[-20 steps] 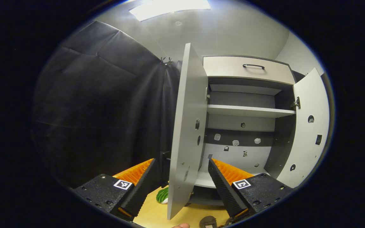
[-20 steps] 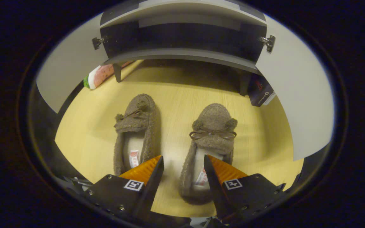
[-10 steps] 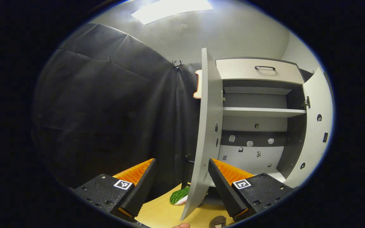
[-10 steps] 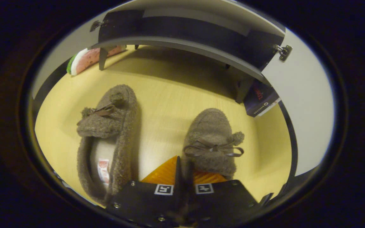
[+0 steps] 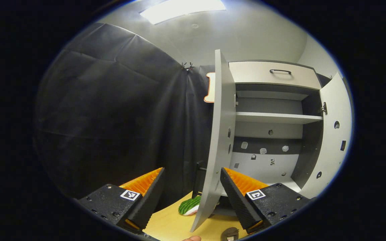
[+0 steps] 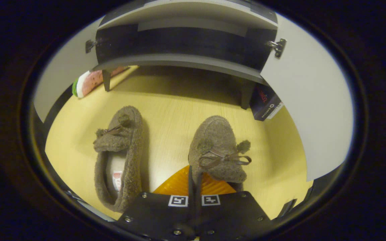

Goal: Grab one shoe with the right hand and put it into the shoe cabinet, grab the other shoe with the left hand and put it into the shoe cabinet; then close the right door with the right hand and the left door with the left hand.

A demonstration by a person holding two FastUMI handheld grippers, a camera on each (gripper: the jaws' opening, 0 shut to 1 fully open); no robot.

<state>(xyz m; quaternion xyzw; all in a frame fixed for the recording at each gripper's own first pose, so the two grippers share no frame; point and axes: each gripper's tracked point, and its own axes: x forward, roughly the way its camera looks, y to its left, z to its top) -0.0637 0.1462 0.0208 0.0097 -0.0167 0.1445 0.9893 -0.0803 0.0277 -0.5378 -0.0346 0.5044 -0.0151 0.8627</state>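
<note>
No lettering is legible: the red tag inside the fuzzy brown slipper [image 6: 117, 175] and the print on the dark box [image 6: 264, 105] under the cabinet are too small.

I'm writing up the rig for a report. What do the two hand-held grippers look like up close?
The left hand-held gripper has two black, screw-studded blocks, each with a small square black-and-white marker, carrying wedge-shaped fingers with ribbed inner faces. The right hand-held gripper has the same black blocks, screws and paired square markers. No cables or sleeves can be seen.
</note>
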